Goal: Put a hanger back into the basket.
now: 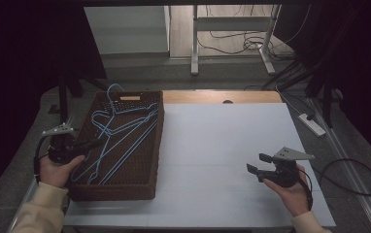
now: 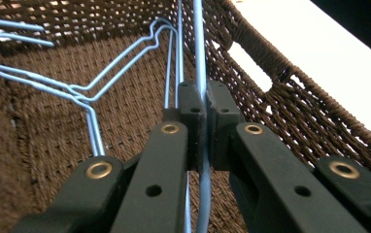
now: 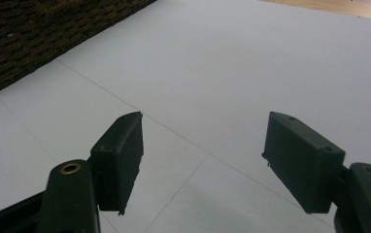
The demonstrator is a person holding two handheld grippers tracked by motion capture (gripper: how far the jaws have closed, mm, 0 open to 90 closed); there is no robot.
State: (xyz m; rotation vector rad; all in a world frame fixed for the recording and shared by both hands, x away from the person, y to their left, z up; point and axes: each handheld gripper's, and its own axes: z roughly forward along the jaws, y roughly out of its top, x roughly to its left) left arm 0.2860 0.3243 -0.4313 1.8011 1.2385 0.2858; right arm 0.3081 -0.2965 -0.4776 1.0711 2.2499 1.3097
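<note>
- The blue wire hangers [image 1: 120, 131] lay in the brown wicker basket [image 1: 154, 145] at the table's 9 o'clock side, long axes running from 7 to 1 o'clock, hooks toward the far rim.
- The left gripper [image 1: 93, 143] reached over the basket's left wall; its jaws were pressed together on one hanger wire [image 2: 200, 73].
- The right gripper [image 1: 257, 165] hovered at 4 o'clock, jaws spread wide, with bare white tabletop [image 1: 222, 141] all round it.
</note>
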